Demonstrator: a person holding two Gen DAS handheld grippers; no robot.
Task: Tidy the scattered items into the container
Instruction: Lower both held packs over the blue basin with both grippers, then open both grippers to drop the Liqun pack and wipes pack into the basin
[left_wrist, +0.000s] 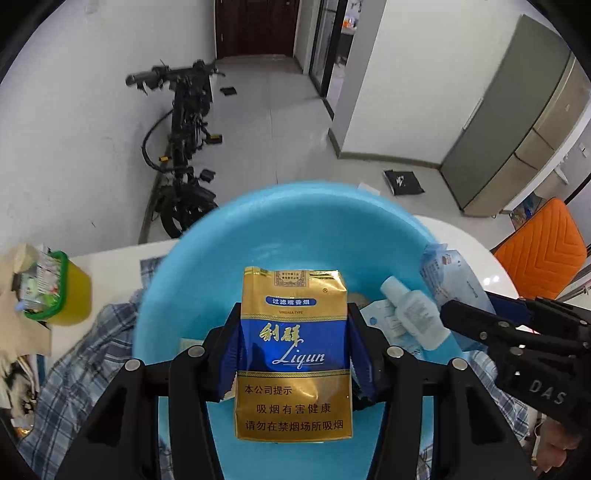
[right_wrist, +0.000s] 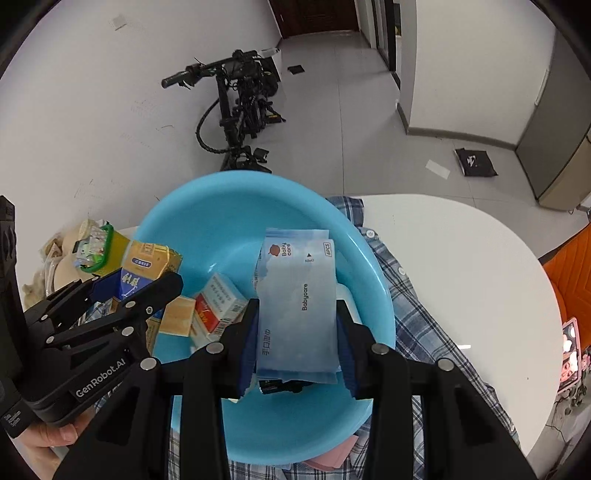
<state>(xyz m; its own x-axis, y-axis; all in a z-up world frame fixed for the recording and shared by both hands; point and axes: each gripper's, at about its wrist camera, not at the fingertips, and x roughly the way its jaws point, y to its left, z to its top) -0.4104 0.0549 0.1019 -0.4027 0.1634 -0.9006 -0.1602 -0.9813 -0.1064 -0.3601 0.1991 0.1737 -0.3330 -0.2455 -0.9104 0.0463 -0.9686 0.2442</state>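
Observation:
My left gripper (left_wrist: 293, 325) is shut on a gold and blue Liqun cigarette pack (left_wrist: 293, 350), held upright over the light blue basin (left_wrist: 221, 240). My right gripper (right_wrist: 297, 321) is shut on a pale blue Babycare wipes packet (right_wrist: 299, 299), also above the basin (right_wrist: 207, 214). In the basin lie a small white bottle (left_wrist: 413, 314), a red and white box (right_wrist: 216, 306) and a tan box (right_wrist: 177, 315). In the right wrist view the left gripper (right_wrist: 122, 291) with the cigarette pack (right_wrist: 147, 264) shows at the left. The right gripper's body (left_wrist: 517, 339) enters the left wrist view at the right.
The basin rests on a blue plaid shirt (right_wrist: 413, 295) spread over a white round table (right_wrist: 480, 266). A yellow tub with a green rim (left_wrist: 59, 288) stands left of the basin beside crumpled bags. An orange chair (left_wrist: 543, 251) stands at the right. A folded bicycle (left_wrist: 184, 147) leans by the wall.

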